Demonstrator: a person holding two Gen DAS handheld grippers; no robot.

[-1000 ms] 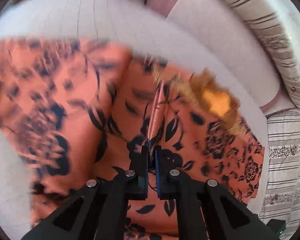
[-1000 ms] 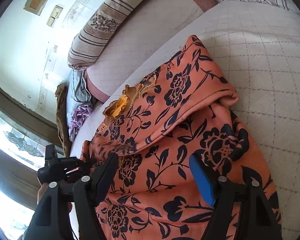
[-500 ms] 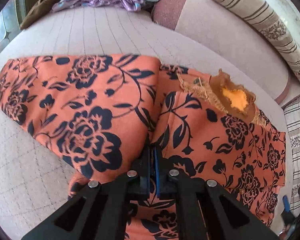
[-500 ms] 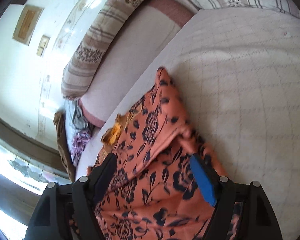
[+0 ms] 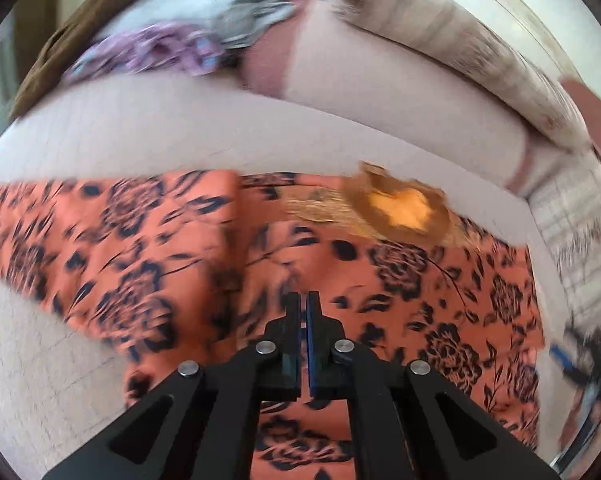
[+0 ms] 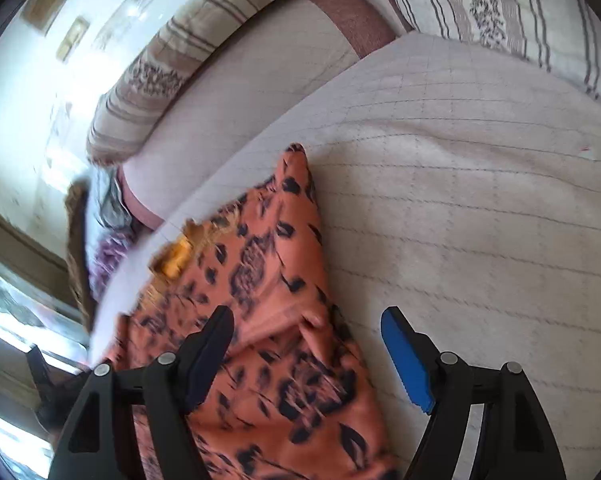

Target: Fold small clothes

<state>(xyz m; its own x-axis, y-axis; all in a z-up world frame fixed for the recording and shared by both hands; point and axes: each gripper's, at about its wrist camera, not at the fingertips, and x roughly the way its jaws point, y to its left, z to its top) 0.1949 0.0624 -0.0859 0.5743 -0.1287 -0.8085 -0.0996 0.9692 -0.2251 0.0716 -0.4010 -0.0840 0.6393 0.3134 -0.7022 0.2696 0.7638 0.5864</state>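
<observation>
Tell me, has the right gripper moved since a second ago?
Yes. The right gripper has slid off the orange floral garment toward the bare quilted mattress, jaws open.

Quilted pale mattress cover (image 6: pixel 480 200) with a stitched grid; striped floral bolster (image 6: pixel 172 68) along a white wall (image 6: pixel 16 92). Bright window (image 6: pixel 4 312) at left. Purple cloth (image 5: pixel 152 52) and grey cloth (image 5: pixel 256 4), possibly garments, blurred.

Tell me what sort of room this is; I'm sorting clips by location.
Probably a bedroom or home sitting room: an orange flowered garment lies on a quilted cover, with striped cushions along the wall and more clothes heaped behind.
</observation>
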